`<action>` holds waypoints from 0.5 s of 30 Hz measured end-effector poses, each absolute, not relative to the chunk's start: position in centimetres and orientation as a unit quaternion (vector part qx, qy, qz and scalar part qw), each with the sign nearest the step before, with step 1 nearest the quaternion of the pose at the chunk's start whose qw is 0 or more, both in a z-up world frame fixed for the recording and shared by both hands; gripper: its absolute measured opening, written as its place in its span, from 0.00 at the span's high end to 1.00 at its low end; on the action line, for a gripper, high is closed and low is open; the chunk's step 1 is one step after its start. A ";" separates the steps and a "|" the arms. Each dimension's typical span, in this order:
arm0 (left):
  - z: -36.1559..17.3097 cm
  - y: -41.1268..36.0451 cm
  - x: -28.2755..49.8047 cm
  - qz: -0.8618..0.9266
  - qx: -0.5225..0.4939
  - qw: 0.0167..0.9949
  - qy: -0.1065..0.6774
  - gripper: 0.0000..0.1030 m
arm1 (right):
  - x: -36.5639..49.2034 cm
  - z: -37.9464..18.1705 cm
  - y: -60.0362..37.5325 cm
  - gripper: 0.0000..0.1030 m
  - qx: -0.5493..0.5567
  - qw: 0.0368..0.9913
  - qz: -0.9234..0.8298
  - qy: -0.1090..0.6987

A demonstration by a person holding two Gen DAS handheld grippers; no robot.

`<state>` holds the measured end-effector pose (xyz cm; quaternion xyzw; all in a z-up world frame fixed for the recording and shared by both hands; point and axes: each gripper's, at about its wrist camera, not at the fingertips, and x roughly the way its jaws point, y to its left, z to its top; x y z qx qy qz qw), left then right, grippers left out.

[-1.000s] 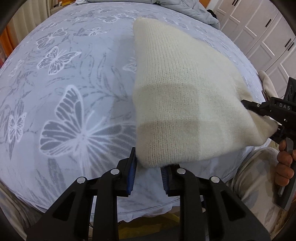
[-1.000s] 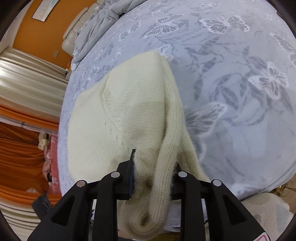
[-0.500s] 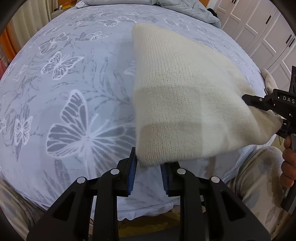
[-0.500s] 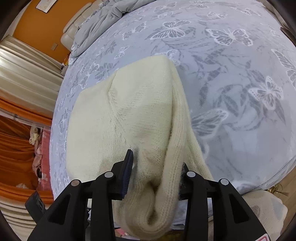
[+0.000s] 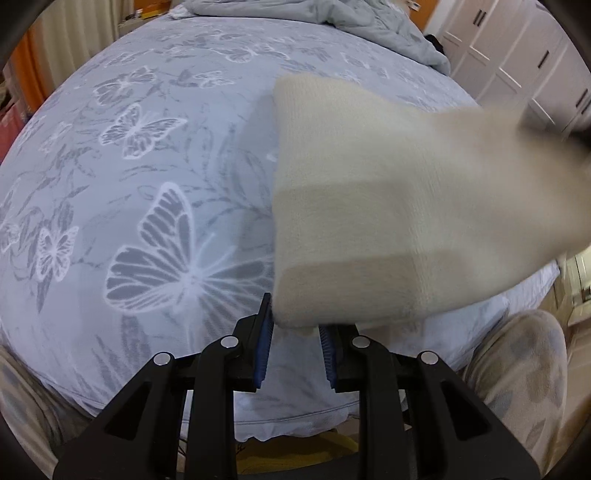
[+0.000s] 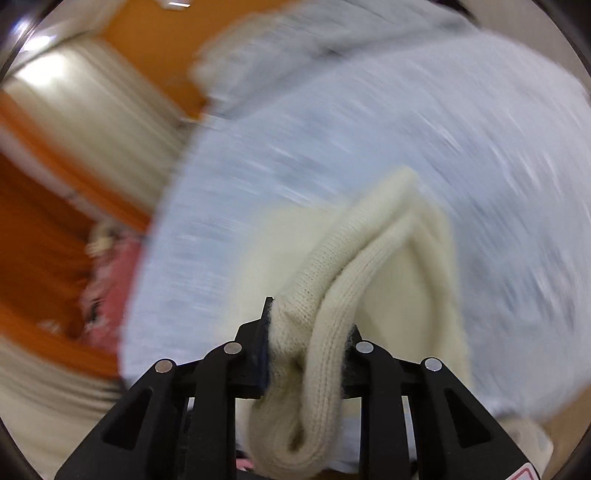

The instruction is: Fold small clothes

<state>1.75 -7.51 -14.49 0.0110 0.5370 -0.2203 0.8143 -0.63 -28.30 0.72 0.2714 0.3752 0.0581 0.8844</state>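
The cream knitted sweater [image 5: 399, 206] fills the right half of the left wrist view, lifted off the pale blue butterfly-print bedsheet [image 5: 147, 192] and stretched as a broad, folded panel from its near corner up toward the right edge of the frame. That near corner sits between the blue pads of the left gripper [image 5: 295, 343], whose jaws stand narrowly apart around the corner; whether they actually pinch the knit cannot be told from here. This view alone shows the sheet's pattern sharply, a rumpled grey quilt [image 5: 332, 18] at the far end of the bed, white wardrobe doors [image 5: 517, 66] at the upper right, and the person's knee in pale fleece trousers [image 5: 517, 362] at the lower right. The sweater's far right end is blurred, and what holds it there is not clear in this view. The knit shows fine vertical ribs and bands of shadow across its lower part.

The right wrist view is heavily smeared everywhere except close to the camera. Here the right gripper [image 6: 308, 354] has its jaws closed on a thick bunch of the sweater, a doubled ribbed edge that loops down below the jaws and rises ahead as two rounded folds. Beyond it the bedsheet is only a pale blue blur, with orange curtains [image 6: 44, 229] and a cream curtain [image 6: 92, 103] at the left.
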 end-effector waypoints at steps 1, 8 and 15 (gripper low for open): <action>-14.5 -7.4 1.8 -0.222 0.007 0.813 0.539 0.77 | -0.3 2.2 -27.0 0.78 0.255 0.892 0.076 0.365; -10.7 -6.0 0.2 -0.241 -0.010 0.844 0.479 0.61 | 4.1 1.1 -21.6 0.78 0.231 0.879 0.088 0.409; -8.9 -4.0 0.4 -0.209 -0.019 0.864 0.458 0.42 | 3.2 2.2 -21.5 0.78 0.250 0.882 0.116 0.383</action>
